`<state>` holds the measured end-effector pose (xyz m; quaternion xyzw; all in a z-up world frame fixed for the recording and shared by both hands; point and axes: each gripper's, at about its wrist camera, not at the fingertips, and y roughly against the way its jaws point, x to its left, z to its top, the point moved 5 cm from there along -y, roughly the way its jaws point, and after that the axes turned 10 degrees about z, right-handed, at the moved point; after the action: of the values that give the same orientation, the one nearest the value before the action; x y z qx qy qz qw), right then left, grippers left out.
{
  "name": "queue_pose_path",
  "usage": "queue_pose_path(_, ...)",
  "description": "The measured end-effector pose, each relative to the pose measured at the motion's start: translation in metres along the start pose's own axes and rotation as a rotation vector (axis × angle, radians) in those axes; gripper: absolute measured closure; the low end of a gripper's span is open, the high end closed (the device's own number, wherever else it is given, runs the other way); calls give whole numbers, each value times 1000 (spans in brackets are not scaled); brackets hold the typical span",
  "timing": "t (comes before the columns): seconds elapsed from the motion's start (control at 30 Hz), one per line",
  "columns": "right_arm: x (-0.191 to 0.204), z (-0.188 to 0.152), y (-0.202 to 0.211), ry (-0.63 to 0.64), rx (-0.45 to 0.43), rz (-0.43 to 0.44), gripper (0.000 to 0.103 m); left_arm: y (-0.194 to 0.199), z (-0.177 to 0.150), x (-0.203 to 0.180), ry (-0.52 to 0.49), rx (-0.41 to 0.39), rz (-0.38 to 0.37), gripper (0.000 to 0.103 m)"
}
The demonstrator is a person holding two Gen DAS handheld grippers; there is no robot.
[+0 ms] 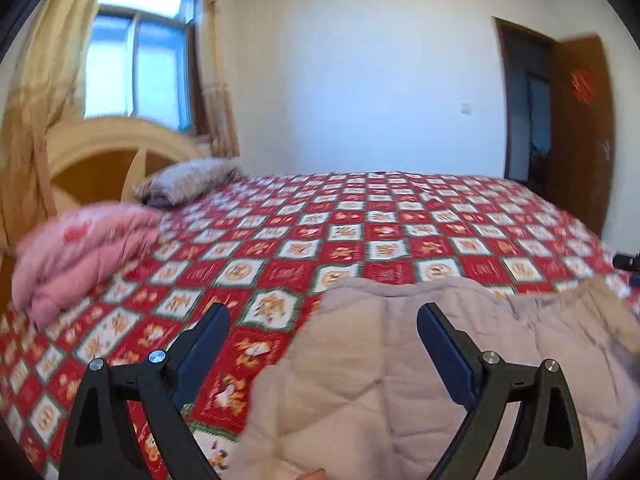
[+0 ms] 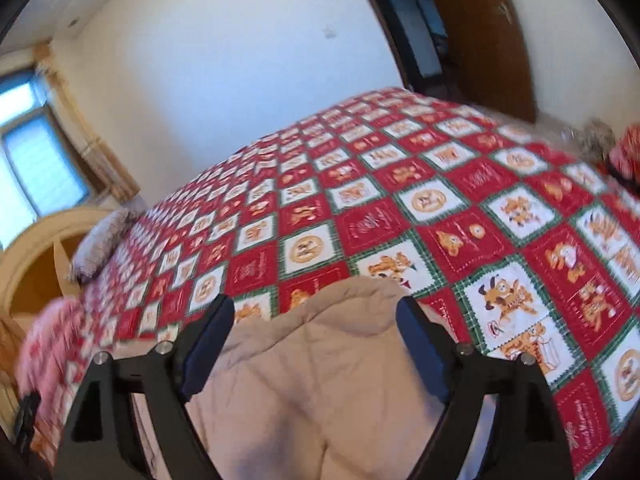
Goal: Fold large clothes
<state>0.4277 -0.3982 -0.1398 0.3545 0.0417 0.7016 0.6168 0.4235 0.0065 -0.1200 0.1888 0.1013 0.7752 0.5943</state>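
Bedroom; bed under red checked bedspread [image 1: 360, 240]. Left of it: pink folded bedding [image 1: 80, 256]. On its near edge: beige quilted garment [image 1: 380, 380], apparently part-folded, folds remaining. Left gripper [image 1: 324, 320], right gripper [image 2: 316, 312]: jaws wide, holding nothing.

Beige quilted garment [image 1: 400, 380] cut off by lower edge in both wrist views; full outline and type not determinable. Small pale patch at bottom edge of left view (possibly fingertip) too little shown to be identified. Pink folded bedding [image 1: 80, 252] smeared by motion blur, pattern unreadable. Bedspread [image 2: 360, 208] print blurred toward far side. Dark object [image 1: 626, 261] at right edge clipped, unidentified. Red-and-white item [image 2: 626, 152] at right rim blurred, clipped.
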Motion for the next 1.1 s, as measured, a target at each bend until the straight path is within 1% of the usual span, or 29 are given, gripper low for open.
queue_pose_path(0.07, 26, -19, 10, 93, 16, 2, 17, -1, -2, -20, -54, -9, 3, 8)
queue_pose_path(0.1, 37, -26, 7, 123, 26, 9, 17, -3, -3, -31, -81, -21, 13, 8)
queue_pose_path(0.17, 73, -59, 3, 267, 86, 31, 15, -15, -5, -46, -123, -24, 37, 8)
queue_pose_path(0.2, 82, -67, -3, 319, 104, 28, 15, -25, -7, -53, -151, -9, 63, 8)
queue_pose_path(0.23, 95, -79, -9, 412, 114, 12, 15, -38, -11, -56, -173, 19, 100, 8)
queue_pose_path(0.27, 103, -84, -17, 476, 105, -9, 15, -52, -15, -58, -179, 56, 124, 8)
queue_pose_path(0.3, 104, -85, -24, 496, 105, -25, 15, -62, -18, -58, -174, 86, 130, 8)
queue_pose_path(0.33, 101, -85, -34, 511, 122, -57, 15, -80, -25, -50, -153, 141, 155, 8)
queue_pose_path(0.37, 96, -81, -45, 507, 134, -87, 15, -94, -31, -43, -120, 191, 168, 8)
queue_pose_path(0.43, 82, -74, -59, 465, 140, -125, 15, -115, -42, -31, -40, 270, 151, 8)
queue_pose_path(0.47, 72, -70, -65, 428, 145, -139, 15, -121, -45, -26, -3, 290, 145, 7)
queue_pose_path(0.53, 58, -68, -73, 373, 157, -150, 15, -128, -51, -23, 37, 305, 125, 6)
queue_pose_path(0.6, 48, -69, -79, 336, 162, -144, 15, -133, -56, -26, 41, 306, 126, 5)
queue_pose_path(0.73, 48, -73, -86, 348, 164, -158, 13, -143, -63, -38, 5, 314, 146, 2)
queue_pose_path(0.97, 40, -76, -101, 324, 195, -157, 8, -153, -72, -34, 30, 363, 132, 1)
queue_pose_path(1.1, 39, -78, -107, 322, 214, -160, 7, -155, -74, -35, 39, 372, 127, 1)
